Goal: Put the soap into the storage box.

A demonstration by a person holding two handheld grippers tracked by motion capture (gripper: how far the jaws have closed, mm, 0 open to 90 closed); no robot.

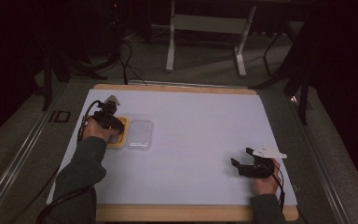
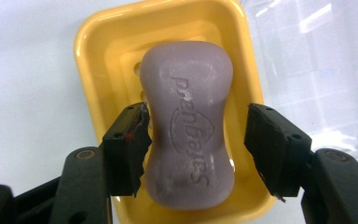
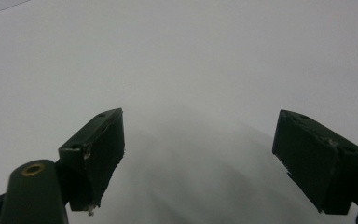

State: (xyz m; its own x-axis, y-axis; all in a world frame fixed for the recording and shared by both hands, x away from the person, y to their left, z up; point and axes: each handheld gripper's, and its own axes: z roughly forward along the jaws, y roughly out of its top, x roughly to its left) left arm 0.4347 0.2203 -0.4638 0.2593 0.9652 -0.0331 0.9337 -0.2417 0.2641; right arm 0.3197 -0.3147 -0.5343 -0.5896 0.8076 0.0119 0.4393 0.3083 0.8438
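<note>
Lying flat in a yellow rectangular plastic soap dish [image 2: 98,51]: a pale purple, waisted bar of soap [image 2: 189,126] with embossed lettering on top. Dish [image 1: 121,133] placed near the left edge of the white tabletop [image 1: 200,135], about midway between its far and near edges. Just beside the dish, toward the table's middle: a clear plastic lid [image 1: 139,134], lying flat.

Left gripper [image 2: 198,142] positioned low over the dish, black jaws partly open and straddling the soap's narrow waist. One pad touching or nearly touching the soap's side; the other clearly apart from it, yellow dish visible in the gap. No grip on the bar. Seen from the high view, left gripper [image 1: 109,119] over the dish, hand and dark green sleeve behind it.

Right gripper [image 1: 244,163] resting near the tabletop's near right corner, well apart from dish and soap. Jaws wide open, bare white surface between them, nothing held.
</note>
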